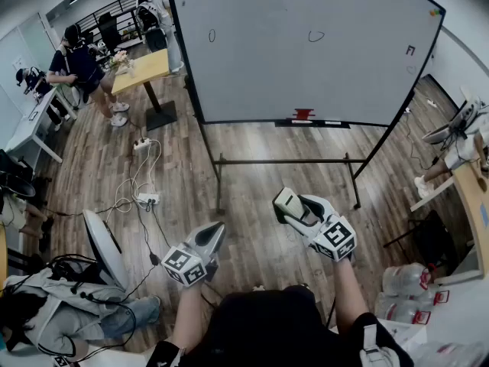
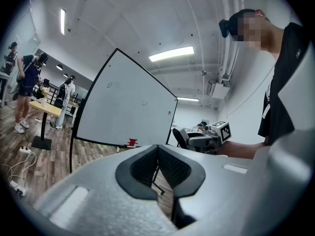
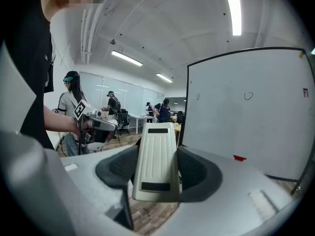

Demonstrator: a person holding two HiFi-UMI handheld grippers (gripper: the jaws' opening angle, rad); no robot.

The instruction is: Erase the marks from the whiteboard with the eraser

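Note:
A large whiteboard (image 1: 306, 52) on a black wheeled stand faces me, with three small marks: an oval (image 1: 212, 35), a curl (image 1: 315, 36) and a small square mark (image 1: 410, 50) at the right. My right gripper (image 1: 289, 205) is shut on a cream ribbed eraser (image 3: 156, 161), held well short of the board. My left gripper (image 1: 214, 239) is shut with nothing between its jaws, low at my left. The board (image 2: 125, 107) shows ahead in the left gripper view, and the board (image 3: 256, 107) also fills the right of the right gripper view.
A small red object (image 1: 303, 114) sits on the board's tray. Cables and a power strip (image 1: 145, 199) lie on the wood floor at left. People stand by a yellow table (image 1: 141, 67) far left. A desk (image 1: 474, 197) with bottles is at right.

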